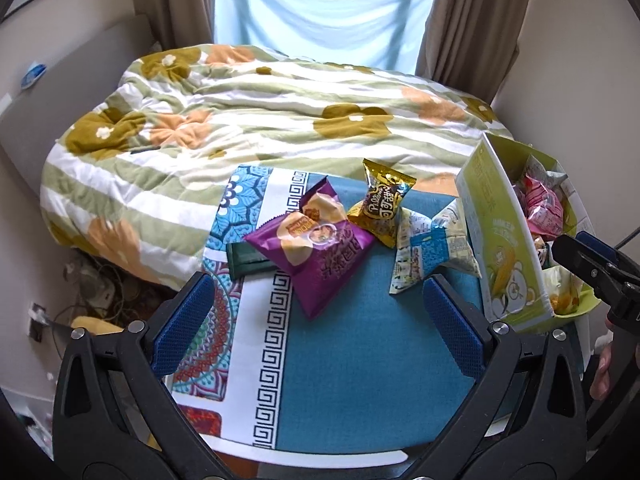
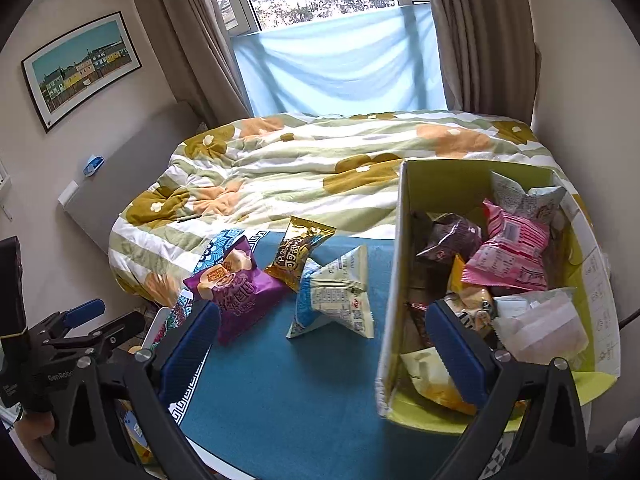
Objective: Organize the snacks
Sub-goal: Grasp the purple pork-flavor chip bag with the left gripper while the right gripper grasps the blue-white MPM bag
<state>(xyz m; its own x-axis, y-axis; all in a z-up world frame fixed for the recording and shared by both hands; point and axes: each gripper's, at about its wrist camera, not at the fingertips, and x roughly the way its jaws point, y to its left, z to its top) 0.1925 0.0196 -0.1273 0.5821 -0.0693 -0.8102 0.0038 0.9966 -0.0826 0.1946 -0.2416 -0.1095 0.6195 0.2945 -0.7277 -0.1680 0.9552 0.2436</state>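
Four packets are loose on the worktop (image 1: 360, 360): from the left, a dark green bar (image 1: 250, 265) tucked under the purple packet (image 1: 316, 240), then the gold packet (image 1: 382, 210) and the pale blue-and-white one (image 1: 432, 246). The green box (image 2: 404, 280), far right, already holds several.

We have the left gripper (image 1: 316, 320) with fingers wide and empty — centre it over the purple packet, pinch its middle. The right gripper (image 2: 320, 344), equally wide, waits by the box.

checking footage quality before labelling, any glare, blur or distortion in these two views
Left wrist view: window blown out pale blue, purple packet shows foil glare, bed edges bow from fisheye. Right wrist view: trees outside stay readable, box walls curve, snacks sharp, corners vignetted black.
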